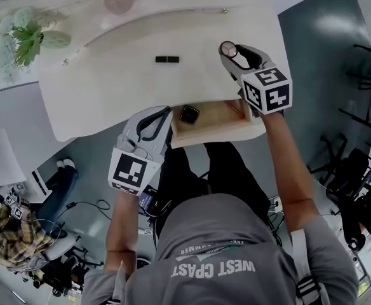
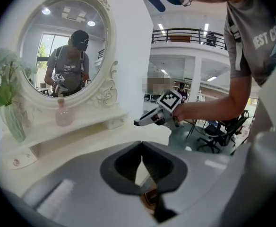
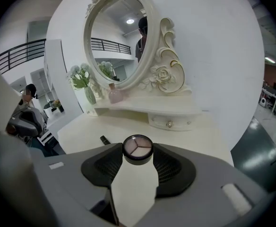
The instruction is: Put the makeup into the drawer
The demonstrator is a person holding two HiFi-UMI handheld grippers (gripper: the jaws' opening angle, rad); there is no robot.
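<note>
Round makeup compact (image 3: 137, 148) pinched between the jaw tips of the right gripper (image 1: 231, 51), over the white vanity table (image 1: 109, 88), just behind the open drawer (image 1: 220, 116). Inside the drawer, a dark square compact (image 1: 188, 114). Farther back on the table, a black lipstick (image 1: 167, 59). Left gripper (image 1: 160, 114) just beside the drawer's left end, jaws pressed together on nothing.

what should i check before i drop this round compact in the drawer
1. Round compact clamped in right gripper: ok.
2. Drawer open: ok.
3. Bare floor beside the square compact inside: ok.
4. Round compact above the drawer: not ok, it's over the tabletop.
5. Left gripper clear of the opening: ok, shut, at the drawer's left edge.
</note>
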